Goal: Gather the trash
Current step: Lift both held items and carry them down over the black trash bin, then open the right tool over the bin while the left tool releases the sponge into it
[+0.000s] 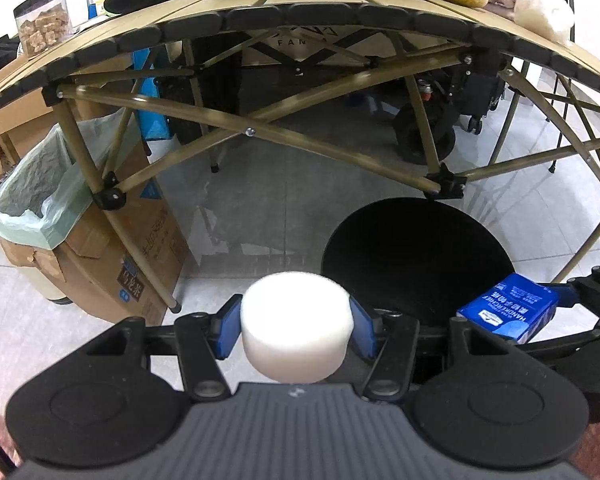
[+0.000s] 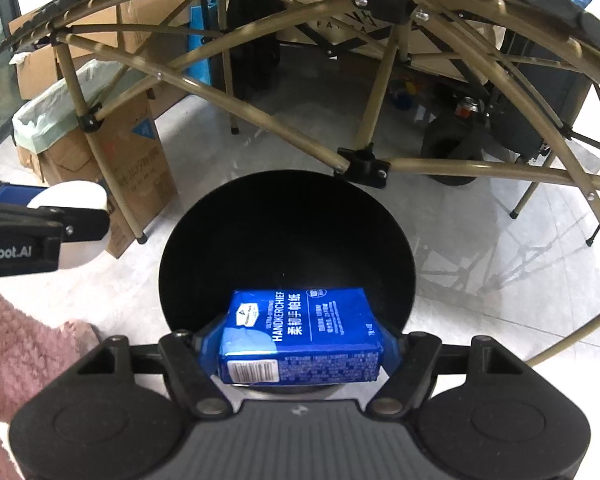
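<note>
1. Nearest us, the left gripper (image 1: 296, 330) clamps a white puck-shaped object (image 1: 296, 340) between its blue pads; the object's underside is hidden by the gripper body.
2. The right gripper (image 2: 300, 340) grasps a blue handkerchief tissue pack (image 2: 300, 336) from both sides; its pads are mostly hidden behind the pack.
3. Just beyond, we see the black round bin (image 2: 286, 248) on the floor, with the tissue pack over its near rim. Its inside is too dark to make out.
4. Farther left, a cardboard box with a green liner (image 1: 32, 200) stands beside a leg of the folding table (image 1: 300, 12).
5. On the tabletop, cushions and a jar are cut off by the frame edge.
</note>
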`<action>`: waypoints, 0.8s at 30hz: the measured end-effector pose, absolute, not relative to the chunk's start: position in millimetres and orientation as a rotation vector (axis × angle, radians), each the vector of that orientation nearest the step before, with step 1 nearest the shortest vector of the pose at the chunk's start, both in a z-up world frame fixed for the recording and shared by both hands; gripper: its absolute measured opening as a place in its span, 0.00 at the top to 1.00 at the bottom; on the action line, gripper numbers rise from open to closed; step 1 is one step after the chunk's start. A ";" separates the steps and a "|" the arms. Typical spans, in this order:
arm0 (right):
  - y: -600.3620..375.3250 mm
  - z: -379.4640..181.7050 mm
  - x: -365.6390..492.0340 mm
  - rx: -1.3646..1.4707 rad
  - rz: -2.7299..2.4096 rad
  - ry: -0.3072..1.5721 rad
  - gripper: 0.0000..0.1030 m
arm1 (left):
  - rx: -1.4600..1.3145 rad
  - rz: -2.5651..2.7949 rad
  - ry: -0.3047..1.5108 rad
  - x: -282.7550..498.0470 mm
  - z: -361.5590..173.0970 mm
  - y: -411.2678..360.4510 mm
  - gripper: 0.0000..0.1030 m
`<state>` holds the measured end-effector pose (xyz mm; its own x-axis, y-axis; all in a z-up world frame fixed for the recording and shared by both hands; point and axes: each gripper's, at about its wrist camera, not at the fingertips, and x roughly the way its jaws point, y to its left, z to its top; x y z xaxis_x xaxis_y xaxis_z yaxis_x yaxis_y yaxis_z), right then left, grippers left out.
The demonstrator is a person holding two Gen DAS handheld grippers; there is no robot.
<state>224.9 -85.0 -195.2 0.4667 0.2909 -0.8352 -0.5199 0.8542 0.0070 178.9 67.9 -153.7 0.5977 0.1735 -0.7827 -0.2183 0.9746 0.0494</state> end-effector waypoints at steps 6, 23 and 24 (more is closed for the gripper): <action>-75.4 -206.9 243.5 -0.251 0.498 0.942 0.30 | -0.055 0.265 0.891 196.7 -157.7 71.0 0.45; -59.3 -241.3 272.9 -0.256 0.481 0.989 0.25 | -0.077 0.276 0.922 224.7 -184.8 78.8 0.45; -58.8 -239.8 273.8 -0.254 0.481 0.988 0.16 | -0.077 0.275 0.921 224.3 -184.4 78.8 0.45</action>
